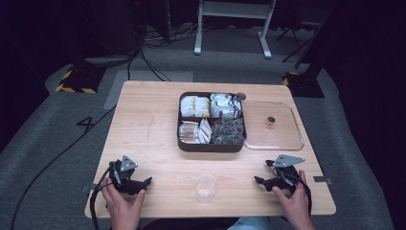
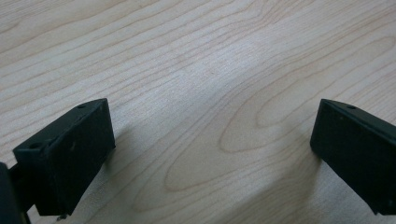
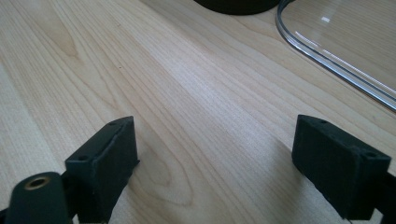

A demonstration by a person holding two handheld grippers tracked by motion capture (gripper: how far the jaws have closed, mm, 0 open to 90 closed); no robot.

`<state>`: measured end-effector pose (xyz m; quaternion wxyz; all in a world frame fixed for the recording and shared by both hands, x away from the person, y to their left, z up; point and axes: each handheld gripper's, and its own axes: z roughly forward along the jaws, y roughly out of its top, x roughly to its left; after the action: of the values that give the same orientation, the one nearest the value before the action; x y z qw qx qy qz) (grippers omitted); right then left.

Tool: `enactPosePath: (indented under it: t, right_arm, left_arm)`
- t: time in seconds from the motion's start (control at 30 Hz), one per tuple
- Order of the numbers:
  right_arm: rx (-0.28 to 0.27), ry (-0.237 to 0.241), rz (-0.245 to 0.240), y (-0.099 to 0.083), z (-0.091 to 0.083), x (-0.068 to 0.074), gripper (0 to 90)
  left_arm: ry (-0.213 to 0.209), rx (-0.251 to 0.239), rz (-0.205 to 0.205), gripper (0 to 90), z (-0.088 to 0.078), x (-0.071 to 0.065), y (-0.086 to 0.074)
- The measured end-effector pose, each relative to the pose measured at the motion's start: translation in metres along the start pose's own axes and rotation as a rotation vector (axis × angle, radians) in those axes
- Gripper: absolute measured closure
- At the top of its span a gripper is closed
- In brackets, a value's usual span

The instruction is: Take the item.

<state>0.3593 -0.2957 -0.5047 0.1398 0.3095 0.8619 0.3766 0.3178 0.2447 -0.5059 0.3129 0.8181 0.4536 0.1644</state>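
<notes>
Matt pale-wood table [image 1: 153,120], clear glossy plastic cup [image 1: 206,187].

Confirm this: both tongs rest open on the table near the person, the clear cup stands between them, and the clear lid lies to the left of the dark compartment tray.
One thing is wrong: the clear lid lies to the right of the dark compartment tray, as the high view shows. The rest holds: the left tongs and right tongs rest open on the table, with the clear cup between them.

A white "4" [image 1: 86,124] stood marked on the grey floor [image 1: 43,143] at about 9 o'clock from the table [image 1: 143,124]; nothing else was legible.
</notes>
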Motion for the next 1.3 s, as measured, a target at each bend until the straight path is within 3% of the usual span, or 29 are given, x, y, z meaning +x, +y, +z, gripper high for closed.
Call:
enactPosePath:
  t: [0.73,0.8,0.83,0.93,1.0,1.17,1.3]
  right_arm:
    - [0.000,-0.008,0.014,-0.002,-0.002,0.003,14.9]
    - [-0.001,-0.007,0.015,-0.002,-0.002,0.003,14.9]
    - [-0.001,-0.008,0.014,-0.002,-0.002,0.003,14.9]
    - [0.000,-0.008,0.014,-0.002,-0.002,0.003,14.9]
    - [0.000,-0.008,0.014,-0.002,-0.002,0.003,14.9]
    - [-0.001,-0.009,0.014,-0.002,-0.002,0.003,14.9]
    - [-0.001,-0.009,0.014,-0.002,-0.002,0.003,14.9]
  left_arm:
    - [0.002,-0.002,-0.004,0.3,0.001,-0.002,0.001]
    - [0.011,-0.025,-0.013,5.9,0.000,-0.004,0.002]
    - [0.009,-0.037,-0.007,25.1,-0.001,-0.004,0.003]
    - [0.018,-0.007,0.001,33.7,-0.005,-0.011,0.008]
    - [0.020,-0.006,0.009,33.5,-0.006,-0.015,0.011]
    - [-0.014,-0.059,-0.040,30.9,-0.010,-0.023,0.025]
    - [-0.025,-0.057,-0.053,30.1,-0.013,-0.028,0.037]
